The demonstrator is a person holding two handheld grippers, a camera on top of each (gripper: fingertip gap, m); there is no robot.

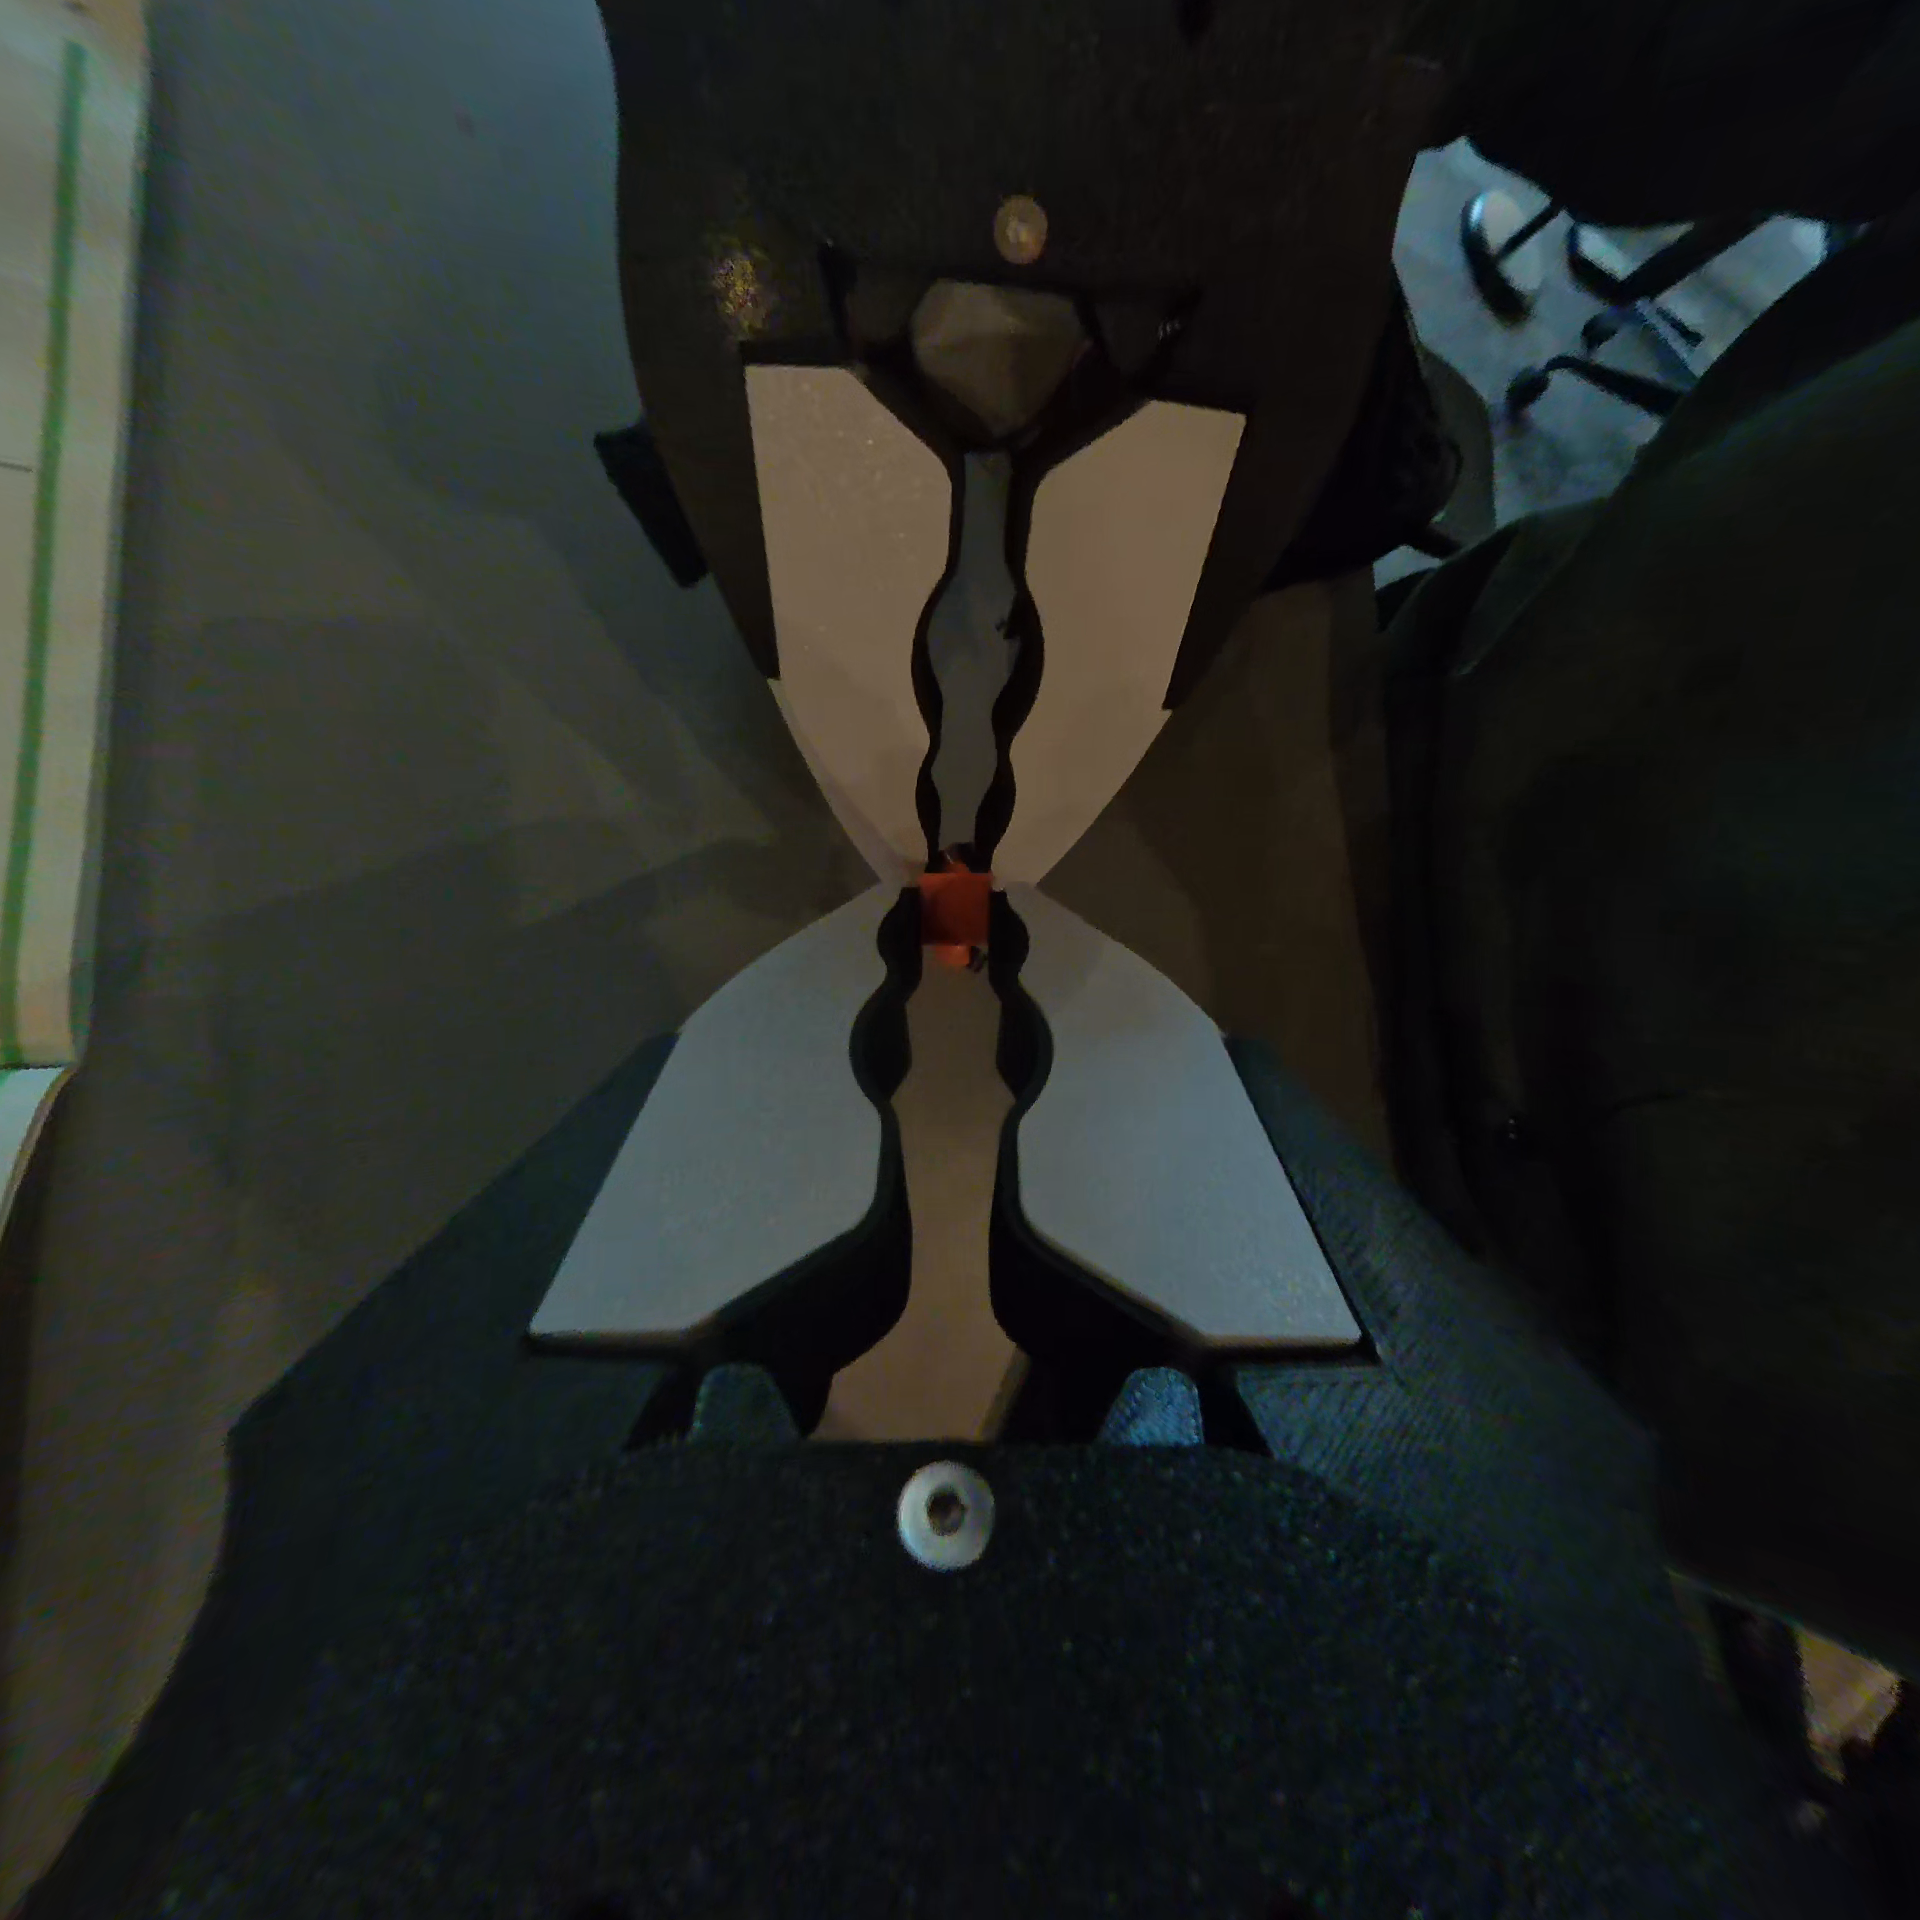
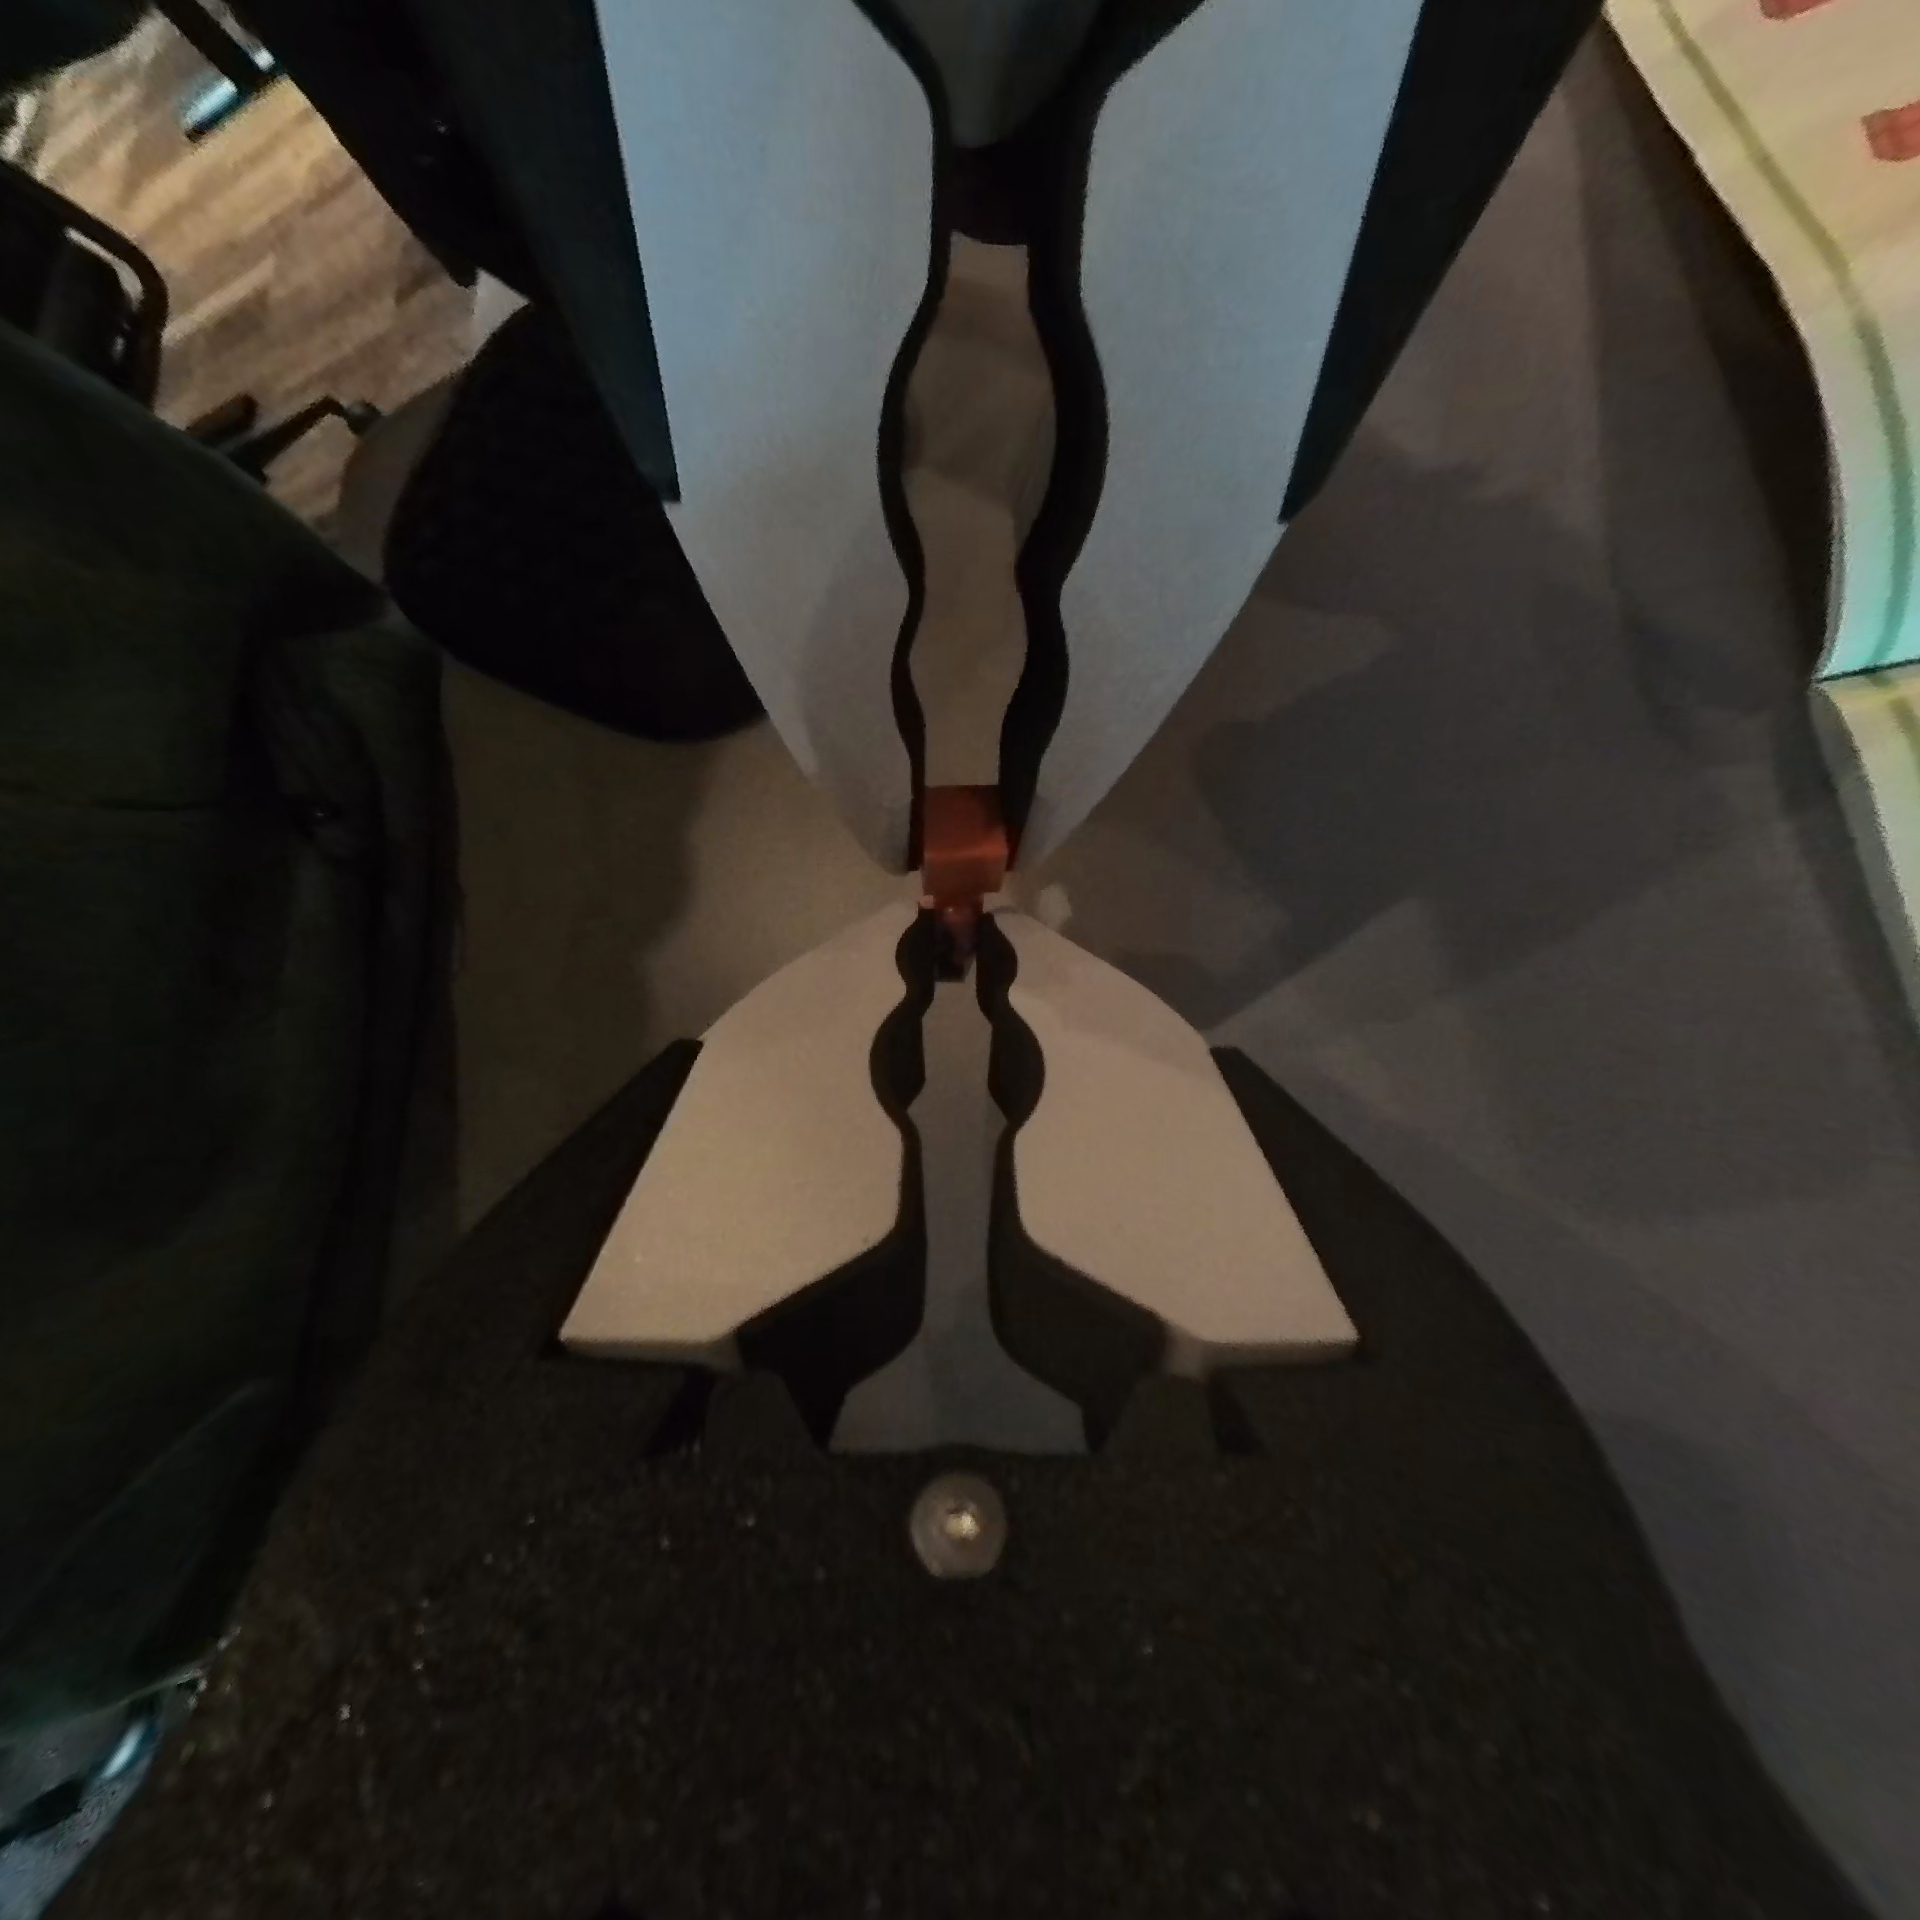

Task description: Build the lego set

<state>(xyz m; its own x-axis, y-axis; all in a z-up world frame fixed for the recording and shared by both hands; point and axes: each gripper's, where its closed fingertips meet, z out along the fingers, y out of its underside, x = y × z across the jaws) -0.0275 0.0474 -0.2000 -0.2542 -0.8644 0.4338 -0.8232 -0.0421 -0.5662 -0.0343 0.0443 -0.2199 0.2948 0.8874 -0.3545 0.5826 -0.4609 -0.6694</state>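
The left gripper (image 1: 954, 914) has its jaws nearly closed, pinching a small orange Lego brick (image 1: 953, 916) at the fingertips. The right gripper (image 2: 951, 940) meets it tip to tip from the opposite side; its jaws are nearly together too, around a small dark piece (image 2: 948, 948) joined to the orange brick, though the contact is hard to make out. Under the brick lies a pale grey tabletop (image 1: 364, 727) crossed by shadows. Beyond the table edge are chair legs (image 1: 1579, 301) on the floor.
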